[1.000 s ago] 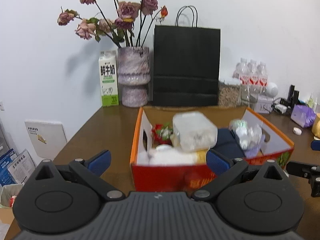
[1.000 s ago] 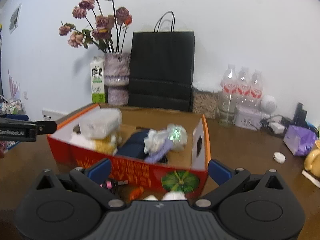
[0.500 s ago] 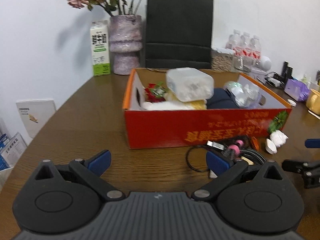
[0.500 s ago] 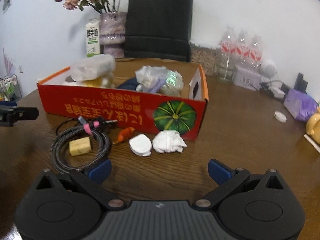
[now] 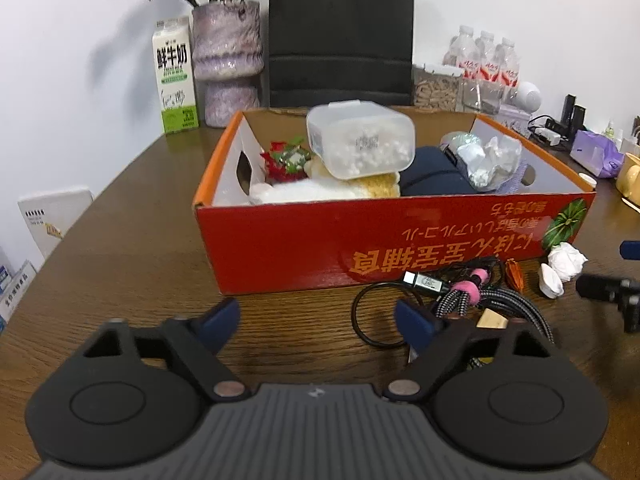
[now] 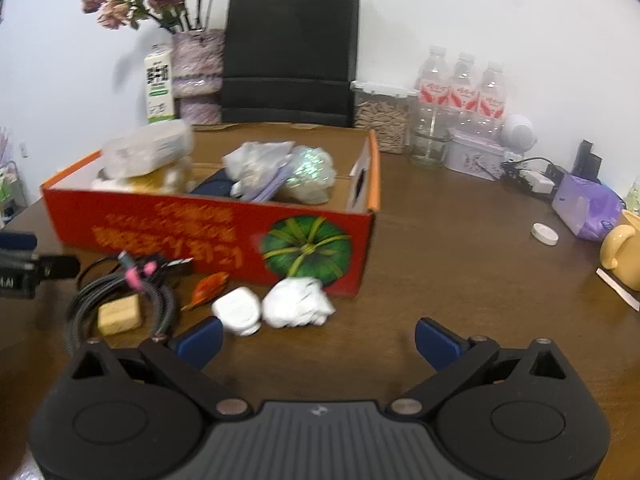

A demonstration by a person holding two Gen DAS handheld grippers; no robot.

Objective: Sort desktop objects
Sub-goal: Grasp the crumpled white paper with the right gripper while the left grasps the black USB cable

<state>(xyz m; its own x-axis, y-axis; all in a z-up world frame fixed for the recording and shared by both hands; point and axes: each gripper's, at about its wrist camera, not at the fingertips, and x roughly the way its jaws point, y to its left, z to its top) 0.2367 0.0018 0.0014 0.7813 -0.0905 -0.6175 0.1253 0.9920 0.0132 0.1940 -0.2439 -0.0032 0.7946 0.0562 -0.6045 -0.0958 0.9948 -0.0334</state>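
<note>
A red cardboard box [image 5: 312, 240] [image 6: 224, 236] stands on the brown table, filled with a clear plastic tub [image 5: 360, 140], plush items and bags. In front of it lie a coiled black cable [image 5: 472, 296] [image 6: 120, 292], a small tan block [image 6: 119, 314], an orange wrapper [image 6: 208, 286], a white cap-like piece [image 6: 237, 310] and a crumpled white tissue [image 6: 298, 303] [image 5: 566, 259]. My left gripper [image 5: 316, 320] is open and empty, low over the table, left of the cable. My right gripper [image 6: 316, 340] is open and empty, just before the tissue.
At the back stand a milk carton [image 5: 175, 80], a vase of dried roses [image 5: 228, 60], a black paper bag [image 5: 340, 32], water bottles [image 6: 460, 88] and a jar. At the right lie a purple pack [image 6: 588, 208], a yellow mug [image 6: 624, 248] and a white lid [image 6: 544, 234].
Both grippers have tilted down and drawn back from the box, bringing the cable, tissue and small items in front of it into view. Both stay open and empty.
</note>
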